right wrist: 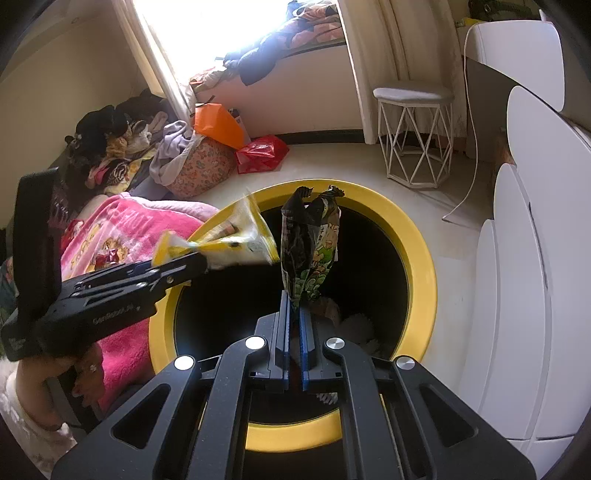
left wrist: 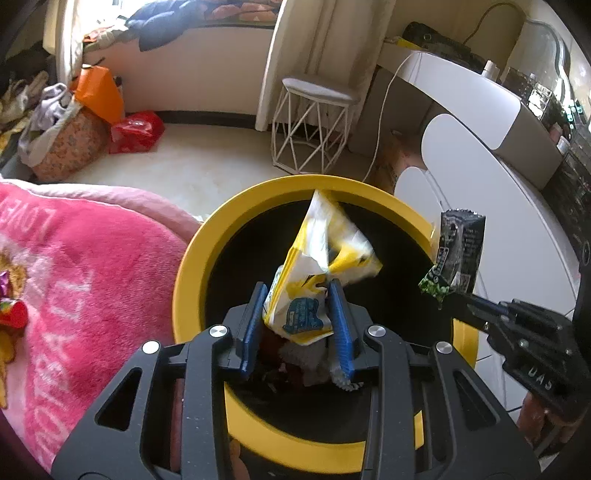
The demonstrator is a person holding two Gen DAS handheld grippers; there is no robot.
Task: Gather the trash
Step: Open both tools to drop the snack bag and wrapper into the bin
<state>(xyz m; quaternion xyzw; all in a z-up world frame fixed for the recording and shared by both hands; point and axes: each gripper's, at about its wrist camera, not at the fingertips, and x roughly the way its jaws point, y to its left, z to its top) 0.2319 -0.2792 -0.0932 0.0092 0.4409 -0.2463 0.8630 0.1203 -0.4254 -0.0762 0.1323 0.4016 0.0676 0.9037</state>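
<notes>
Your left gripper [left wrist: 297,295] grasps a yellow-and-white wrapper [left wrist: 317,266] between its blue pads, held over the open mouth of the yellow-rimmed bin [left wrist: 192,258]. Your right gripper [right wrist: 294,314] is clenched on the lower corner of a dark snack packet [right wrist: 308,240], which stands up over the same bin. Crumpled trash lies inside the bin. Just beside it is a pink blanket [left wrist: 92,277]; farther off, a white wire stool [left wrist: 314,129] stands on the floor.

A: pale floor [right wrist: 332,162], bright window [right wrist: 207,33] totally blown out, clothes heaped on the sill.

B: yep, white wire stool [right wrist: 415,136] by the curtain [left wrist: 332,44], curvy white furniture [right wrist: 535,221] along the right.
</notes>
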